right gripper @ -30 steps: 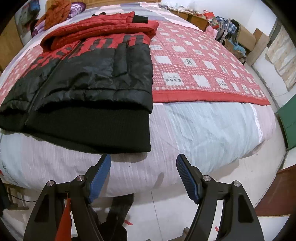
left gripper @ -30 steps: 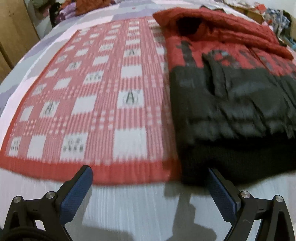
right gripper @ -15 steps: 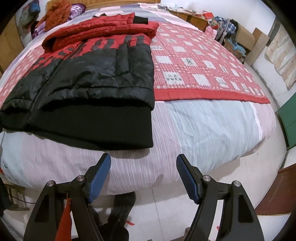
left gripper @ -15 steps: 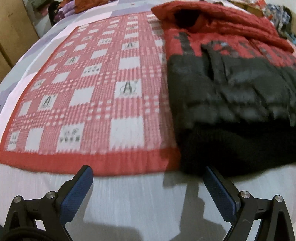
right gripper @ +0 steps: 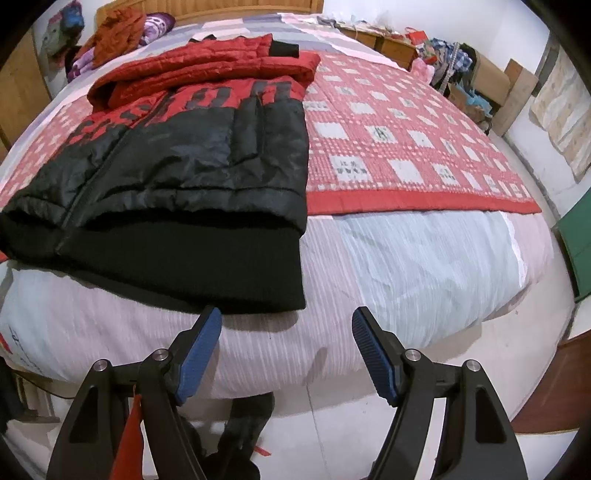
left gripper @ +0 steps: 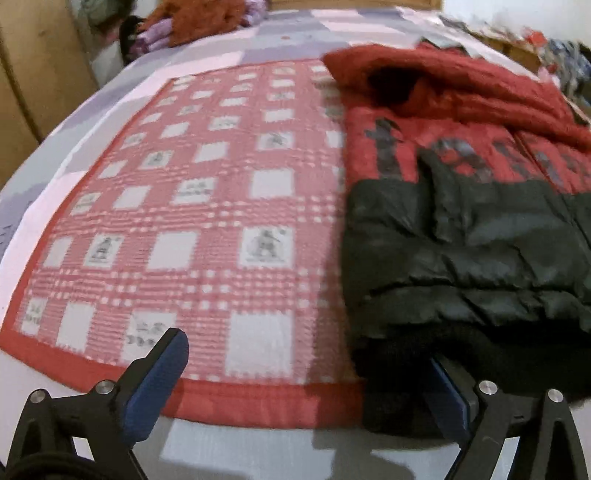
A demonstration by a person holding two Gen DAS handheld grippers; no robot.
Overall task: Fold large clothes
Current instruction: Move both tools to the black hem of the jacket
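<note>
A red and black padded jacket [right gripper: 192, 155] lies on the bed, sleeves folded in, black knit hem toward me. In the left wrist view the jacket [left gripper: 461, 240] fills the right side. My left gripper [left gripper: 306, 365] is open and empty, low over the bed; its right finger [left gripper: 447, 402] sits at the hem's left corner. My right gripper [right gripper: 286, 350] is open and empty, just in front of the hem's right corner [right gripper: 291, 295], not touching it.
A red checked blanket [left gripper: 192, 229] covers the bed's middle, over a pale striped sheet [right gripper: 406, 266]. Clothes are piled at the headboard [right gripper: 118, 33]. Boxes and clutter [right gripper: 461, 62] stand along the right wall. A wooden wardrobe [left gripper: 33, 85] stands at the left.
Both grippers have moved forward toward the jacket's hem. The left gripper is lower and closer, with its right finger now at the hem corner. The jaws stay open.
</note>
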